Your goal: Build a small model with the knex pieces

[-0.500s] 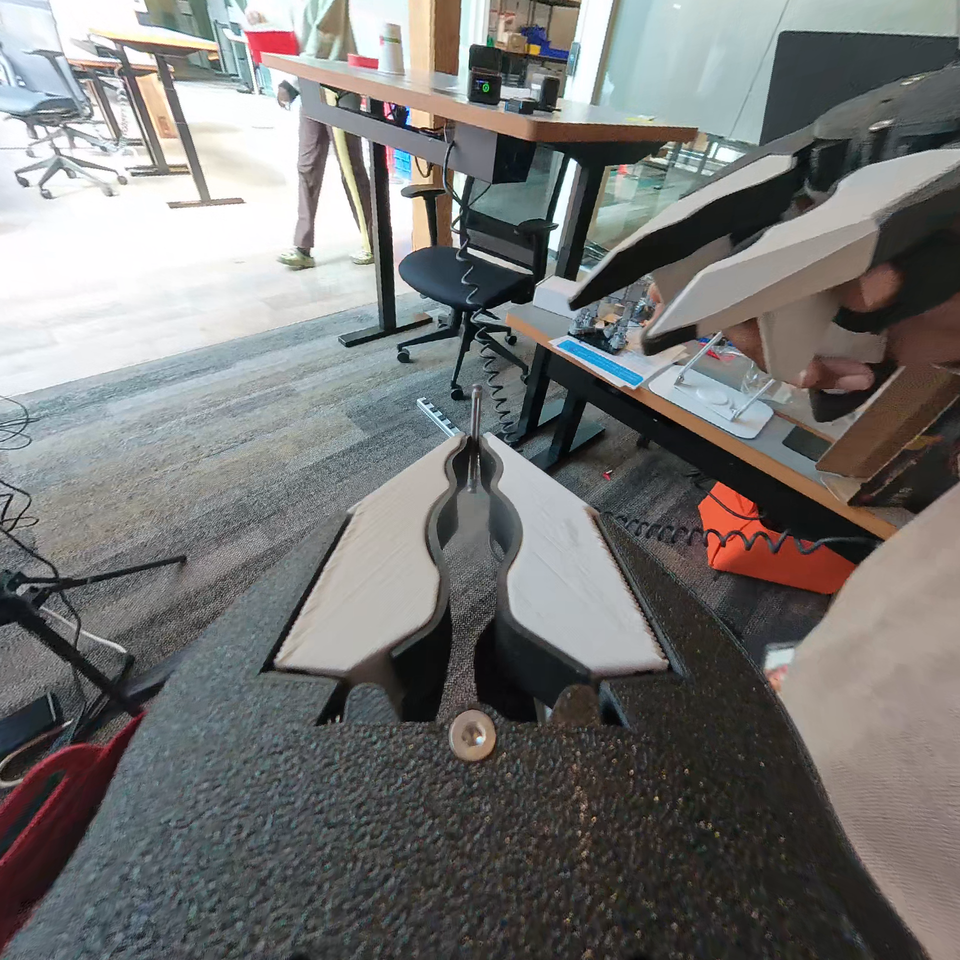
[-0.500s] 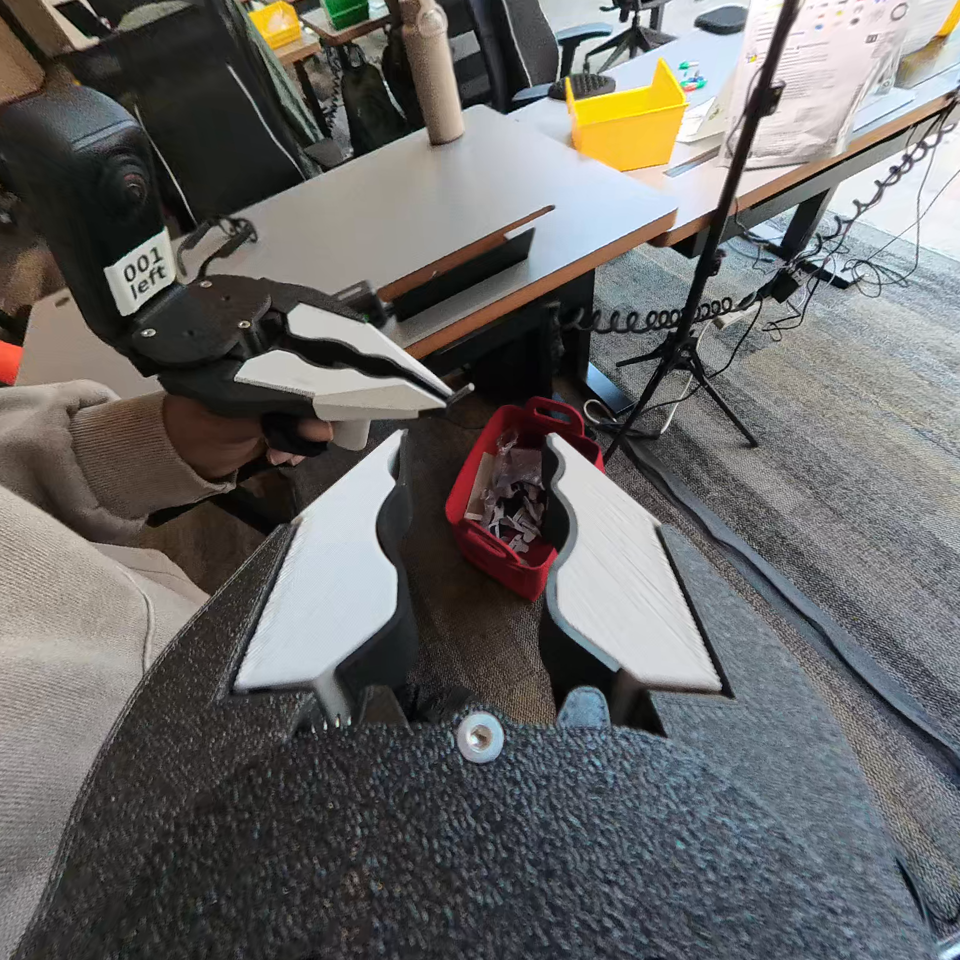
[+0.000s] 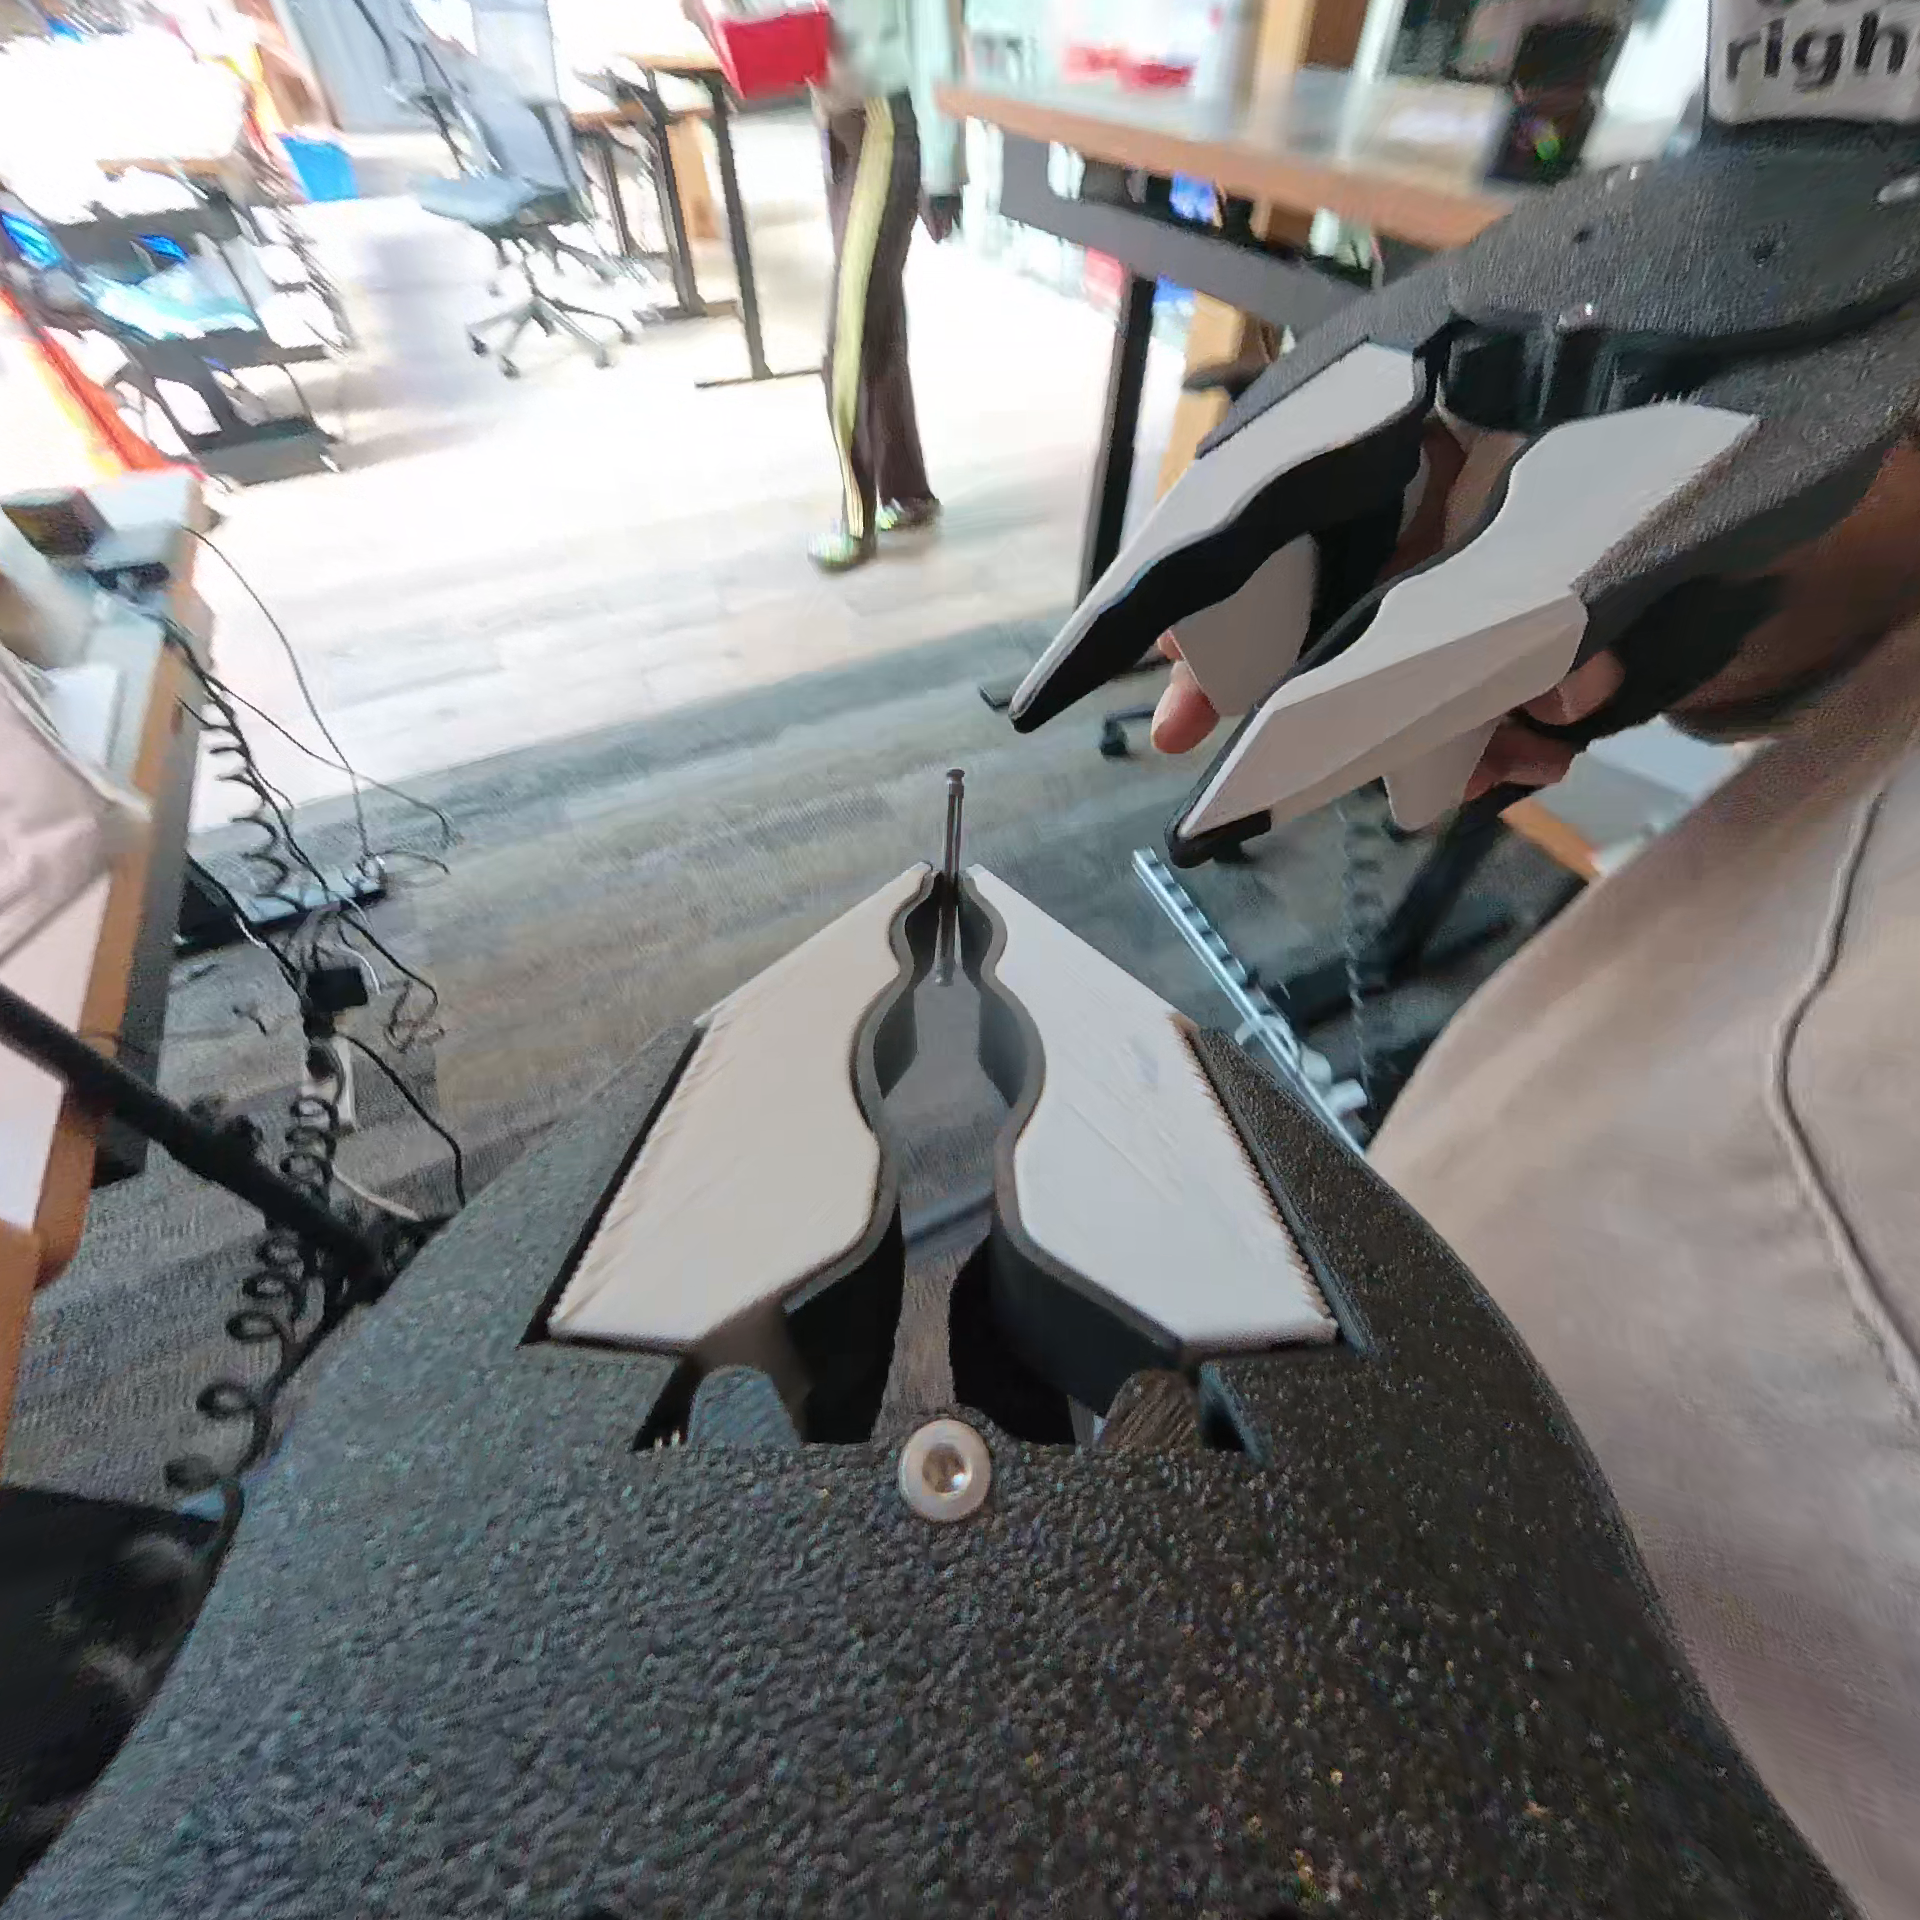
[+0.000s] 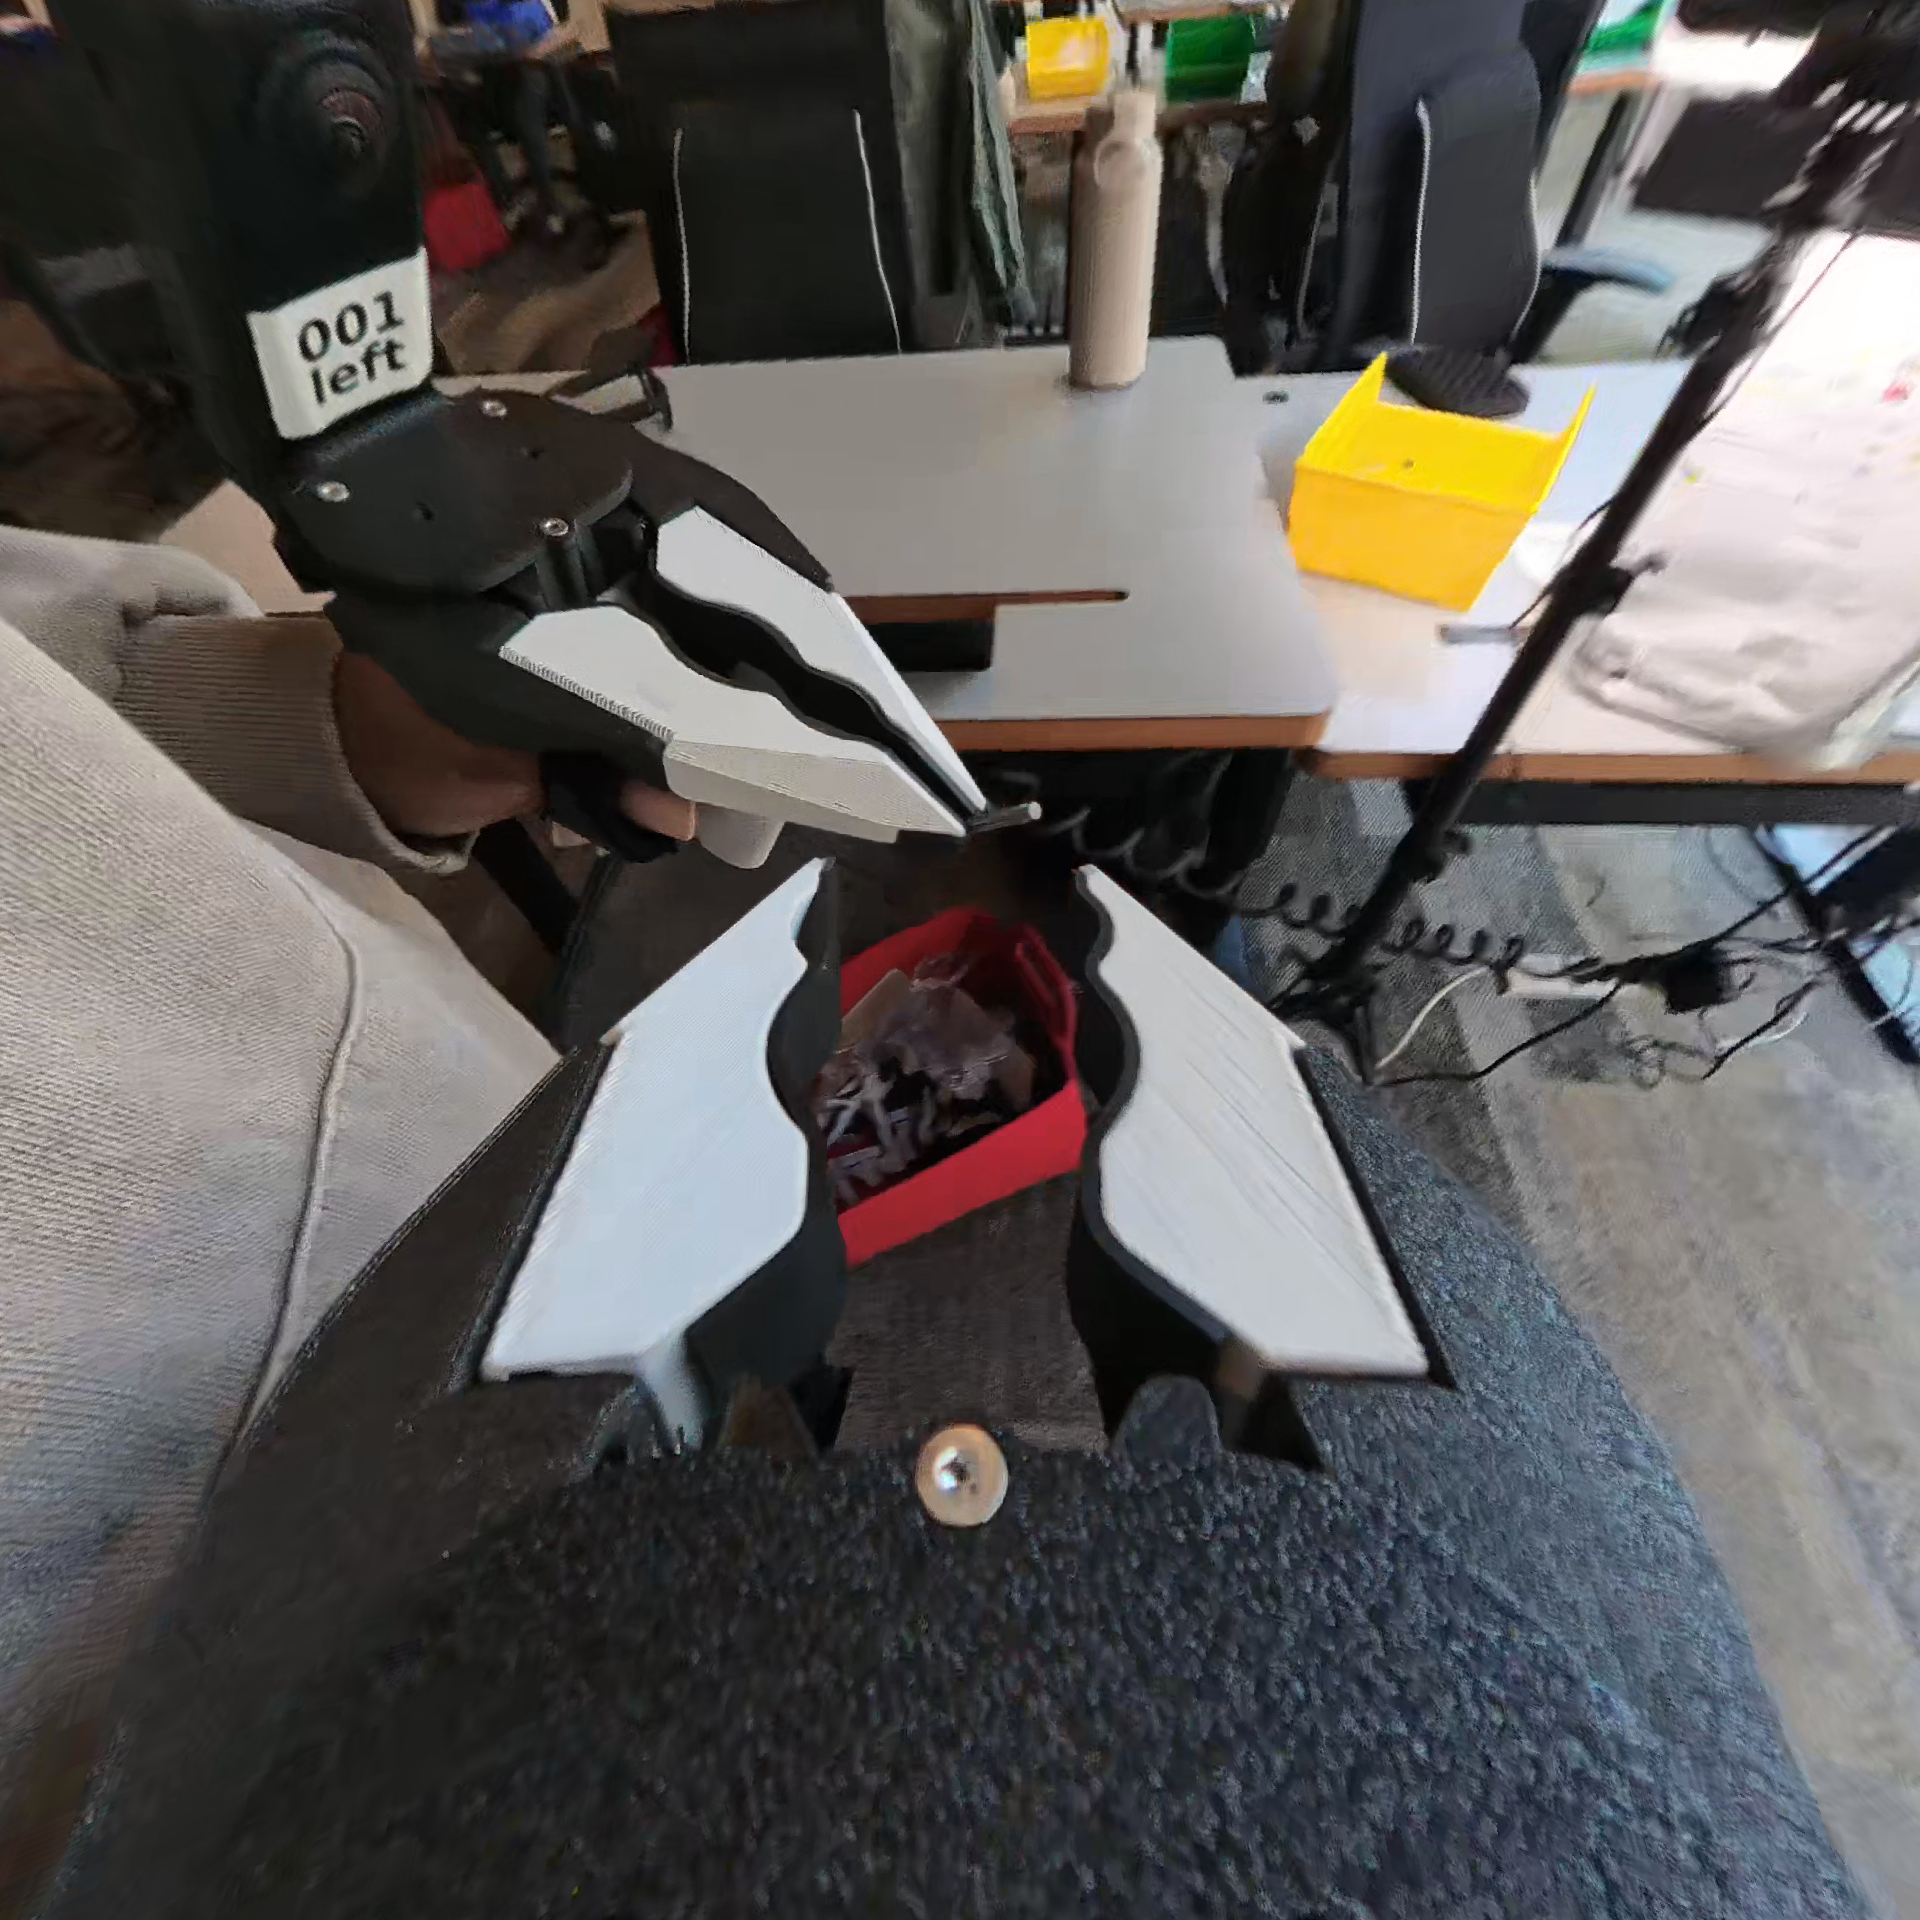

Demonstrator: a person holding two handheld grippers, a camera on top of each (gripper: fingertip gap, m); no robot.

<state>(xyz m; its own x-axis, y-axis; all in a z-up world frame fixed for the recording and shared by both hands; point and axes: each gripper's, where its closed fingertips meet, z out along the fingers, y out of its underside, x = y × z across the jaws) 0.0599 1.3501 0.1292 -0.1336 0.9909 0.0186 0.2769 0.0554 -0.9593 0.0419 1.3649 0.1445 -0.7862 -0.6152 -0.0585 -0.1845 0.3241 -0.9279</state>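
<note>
Two jaws of the left gripper [image 3: 945, 883] pinched together at the tips on a thin metal pin [image 3: 950, 831], small-headed, standing up out of the tips, with its lower end showing in the hollow between the jaws. Same grip seen from the right wrist view: left gripper [image 4: 977, 816] closed to a point, pin [image 4: 1006, 815] poking out sideways past the tips, held in a hand [image 4: 447, 758] with a beige knit sleeve [image 4: 156, 644].

Jaws of the right gripper [image 4: 951, 883] spread wide apart, nothing between them, tips just below the left gripper's tips. Seen from the left wrist view, right gripper [image 3: 1117, 774] up and to the right of the pin, near it but apart, jaws parted, a fingertip [image 3: 1179, 717] visible between them.

Down on the grey carpet [image 4: 1662, 1195], framed by the open right jaws: red bin [image 4: 966, 1153] filled with crumpled scraps of paper. Beyond, grey-topped desk [image 4: 1039, 488] with a slot cut into its front edge, bearing a tan bottle [image 4: 1114, 239] at the back and a yellow bin [image 4: 1423, 499] at its right side. Black tripod stand [image 4: 1507, 707] leaning across in front of the desk, coiled cable [image 4: 1382, 925] and loose wires on the carpet beneath. In the left wrist view, farther off, a person's legs [image 3: 868, 312] in dark trousers beside a wood-topped desk [image 3: 1247, 156], office chair [image 3: 520, 229] to the left.
</note>
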